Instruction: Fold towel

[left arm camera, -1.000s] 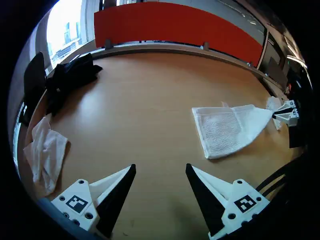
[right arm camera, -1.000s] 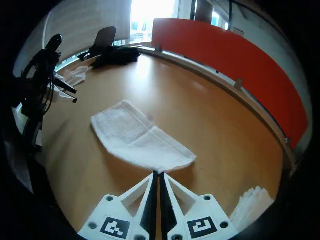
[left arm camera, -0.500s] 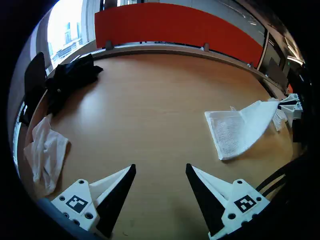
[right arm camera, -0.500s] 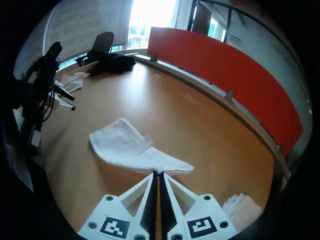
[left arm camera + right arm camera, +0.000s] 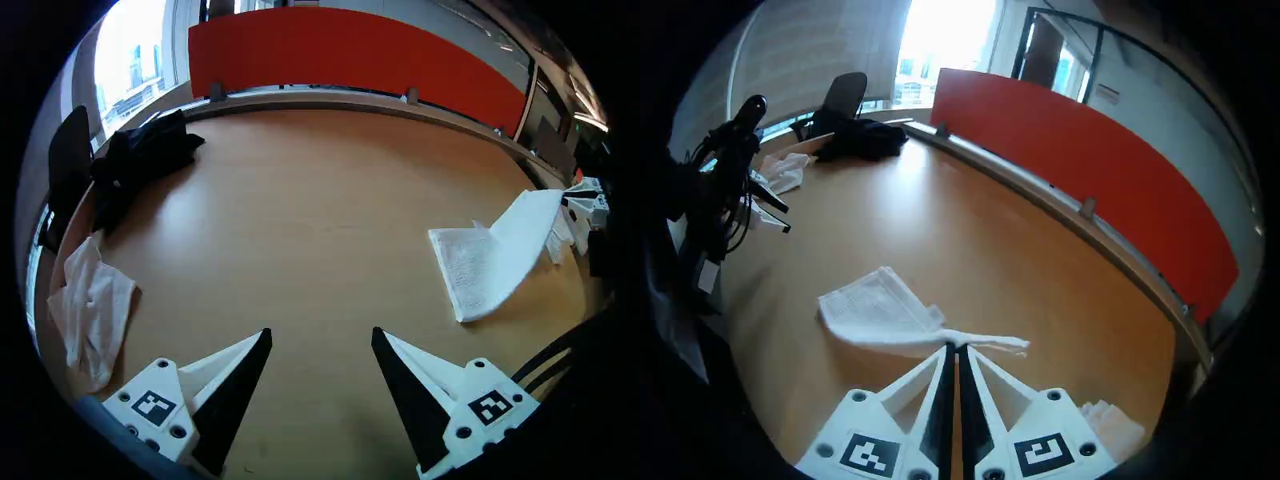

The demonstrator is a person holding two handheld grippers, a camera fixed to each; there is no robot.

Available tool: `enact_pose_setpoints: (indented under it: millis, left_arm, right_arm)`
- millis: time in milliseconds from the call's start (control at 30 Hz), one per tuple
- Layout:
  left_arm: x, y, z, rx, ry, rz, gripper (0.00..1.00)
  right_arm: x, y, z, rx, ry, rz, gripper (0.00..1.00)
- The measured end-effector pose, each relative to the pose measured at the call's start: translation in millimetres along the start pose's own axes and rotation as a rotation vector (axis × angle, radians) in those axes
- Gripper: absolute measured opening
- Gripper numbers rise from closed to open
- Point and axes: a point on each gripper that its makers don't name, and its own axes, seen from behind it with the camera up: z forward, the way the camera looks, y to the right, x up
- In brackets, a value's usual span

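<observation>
Markings: square black-and-white coded tags (image 5: pixel 152 404) on the finger bases of both claws. They are pattern only, not readable text.

Left claw (image 5: pixel 320 331): fingers spread wide, holding nothing, over bare wooden surface (image 5: pixel 304 216). In the right gripper view it sits small at the far left (image 5: pixel 776 214), and what holds it is a dark shape with cables, hard to make out.

Right claw (image 5: pixel 956 347): fingers pressed together, pinching one corner of the white towel (image 5: pixel 880 308). The contact itself is hidden between the tips.

In the left gripper view the towel (image 5: pixel 480 268) is off to the right and well apart from the left claw. Its folded body lies flat on the surface and one flap slopes up to the right claw (image 5: pixel 588 200), which is tiny and distorted there. In the right gripper view the towel starts at the right claw's tips and spreads away to the left, with the far part resting on the surface (image 5: pixel 976 240).

Other items:
- A red partition (image 5: pixel 344 56) runs along the surface's far edge.
- A black heap (image 5: pixel 140 152) sits at the far left corner; I can't tell whether it is a bag or clothing.
- A crumpled white cloth (image 5: pixel 88 308) lies at the left edge.
- Another white cloth (image 5: pixel 1112 424) is cut off at the lower right of the right gripper view.
- A dark chair (image 5: pixel 844 88) stands behind the surface, by the bright window.
</observation>
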Motion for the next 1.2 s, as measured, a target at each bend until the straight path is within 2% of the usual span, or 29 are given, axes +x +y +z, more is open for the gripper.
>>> enact_pose_setpoints:
  millis: [500,800,1200]
  left_arm:
    - [1,-0.3,-0.9,0.004,0.005,-0.007,0.92]
    - [2,-1.2,-4.2,0.004,0.011,-0.013,0.92]
    - [1,-3.1,-6.8,0.002,0.015,-0.018,0.92]
  right_arm:
    - [6,-15,8.9,0.043,0.015,-0.007,0.04]
    - [14,-40,22.0,0.093,0.023,-0.025,0.04]
    - [14,-79,44.3,0.171,0.014,-0.020,0.04]
